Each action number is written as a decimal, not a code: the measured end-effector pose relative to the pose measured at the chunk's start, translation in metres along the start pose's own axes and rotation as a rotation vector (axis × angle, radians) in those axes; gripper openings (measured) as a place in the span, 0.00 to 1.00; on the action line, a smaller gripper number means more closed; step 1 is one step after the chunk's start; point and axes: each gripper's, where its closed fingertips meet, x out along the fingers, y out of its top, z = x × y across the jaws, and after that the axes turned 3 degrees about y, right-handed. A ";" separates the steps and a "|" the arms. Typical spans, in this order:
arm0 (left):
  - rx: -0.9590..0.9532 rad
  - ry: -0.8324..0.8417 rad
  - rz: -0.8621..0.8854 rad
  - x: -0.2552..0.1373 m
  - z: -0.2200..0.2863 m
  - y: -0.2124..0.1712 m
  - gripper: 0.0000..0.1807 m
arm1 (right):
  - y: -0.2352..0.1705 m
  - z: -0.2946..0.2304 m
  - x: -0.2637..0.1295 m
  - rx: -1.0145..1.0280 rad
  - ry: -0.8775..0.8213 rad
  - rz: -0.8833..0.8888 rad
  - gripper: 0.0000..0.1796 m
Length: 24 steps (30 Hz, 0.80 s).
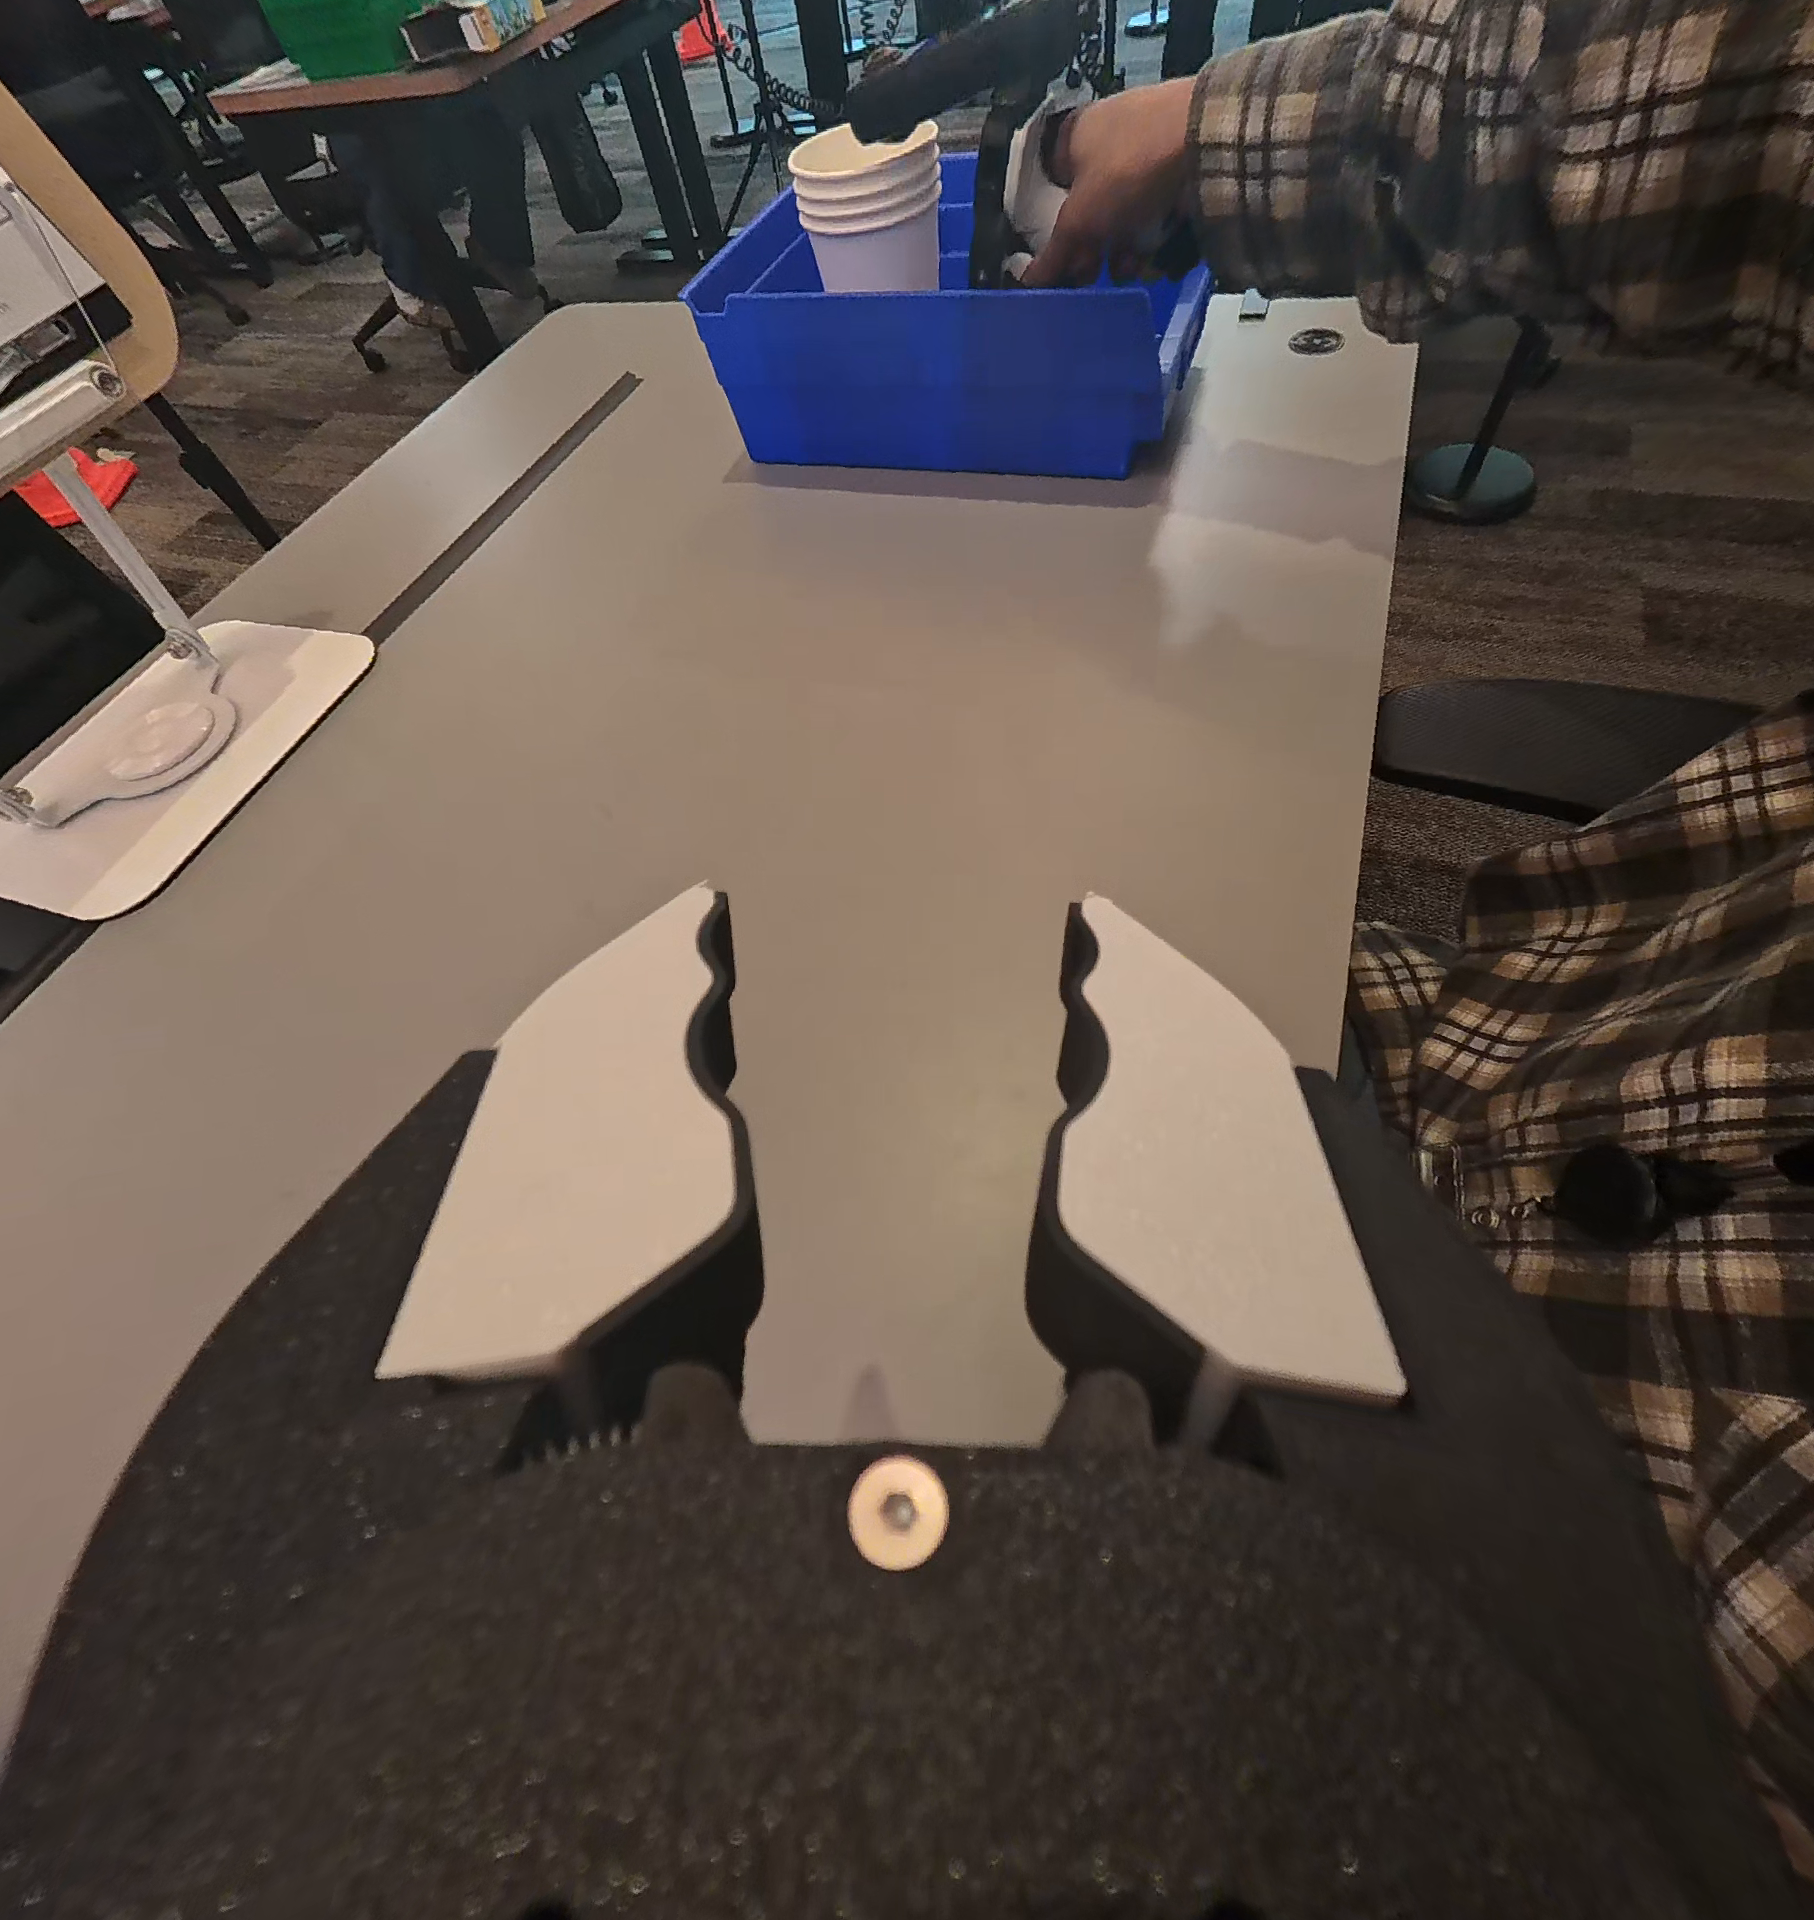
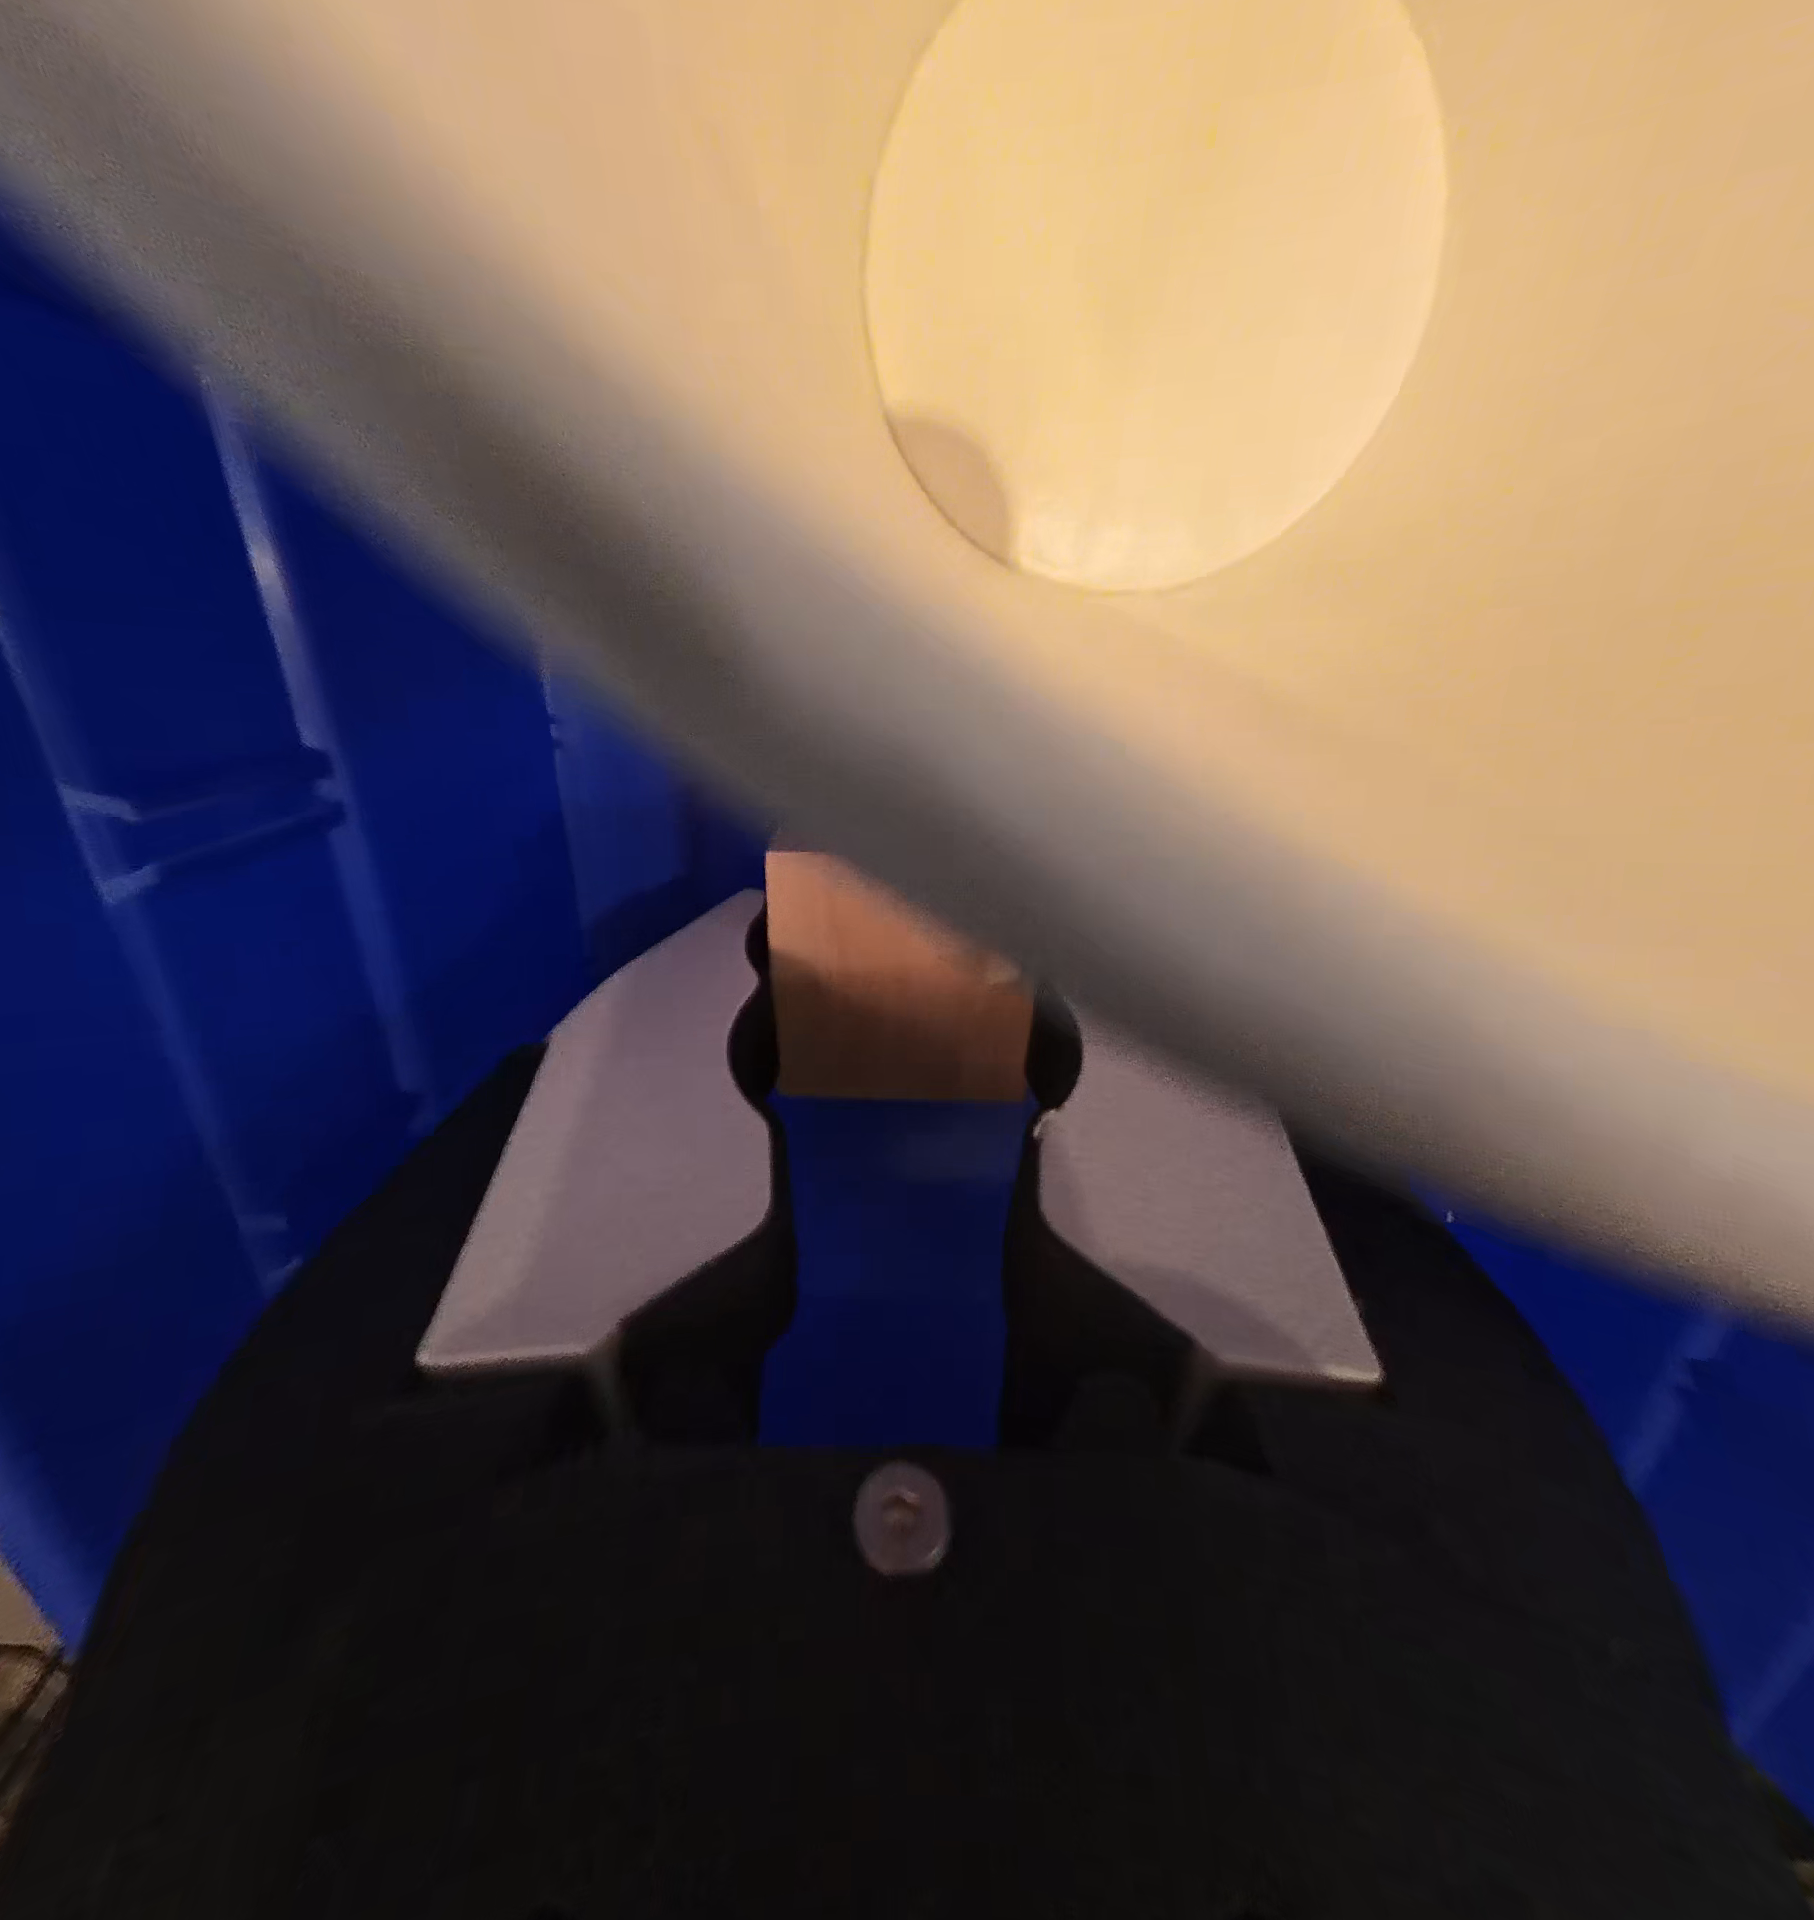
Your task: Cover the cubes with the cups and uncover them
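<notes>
My left gripper (image 1: 898,914) is open and empty, low over the near part of the grey table (image 1: 778,675). At the table's far end stands a blue bin (image 1: 934,384) with a stack of white paper cups (image 1: 872,218) upright in it. A hand in a plaid sleeve holds my right gripper's body (image 1: 996,197) down into the bin; its fingertips are hidden there. In the right wrist view my right gripper (image 2: 898,966) is shut on a brown wooden cube (image 2: 882,1018) inside the bin (image 2: 207,831). A cup's open mouth and inside (image 2: 1194,312) loom close and blurred above it.
A white stand base (image 1: 155,748) sits on the table's left side. The table's right edge runs beside a black chair armrest (image 1: 1537,738) and a person's plaid shirt (image 1: 1609,1039). Other desks and chairs stand beyond the table.
</notes>
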 end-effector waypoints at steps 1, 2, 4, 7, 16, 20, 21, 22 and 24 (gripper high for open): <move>0.000 -0.001 -0.001 0.001 0.000 0.000 0.33 | 0.000 0.000 0.000 -0.001 -0.003 -0.003 0.25; 0.001 -0.002 -0.003 0.001 0.001 0.000 0.33 | -0.001 0.000 0.000 -0.004 -0.008 -0.009 0.25; 0.003 -0.005 -0.007 0.002 0.002 -0.001 0.33 | -0.001 0.000 0.000 -0.010 -0.017 -0.020 0.26; 0.009 -0.005 -0.009 0.002 0.003 -0.001 0.33 | 0.003 0.001 -0.007 -0.012 -0.037 0.008 0.36; 0.000 -0.015 -0.001 0.002 0.004 0.001 0.33 | -0.017 -0.014 -0.086 -0.043 0.019 -0.012 0.52; 0.007 -0.001 -0.005 0.000 0.003 0.001 0.33 | -0.008 -0.034 -0.173 -0.111 0.023 0.117 0.51; 0.006 0.004 -0.002 -0.002 0.002 0.002 0.33 | 0.000 -0.040 -0.200 -0.146 0.008 0.193 0.51; 0.006 0.009 0.001 -0.003 0.000 0.002 0.33 | 0.011 -0.049 -0.228 -0.194 0.002 0.289 0.51; 0.006 0.025 0.005 -0.007 -0.003 0.003 0.33 | 0.033 -0.076 -0.281 -0.307 0.004 0.525 0.54</move>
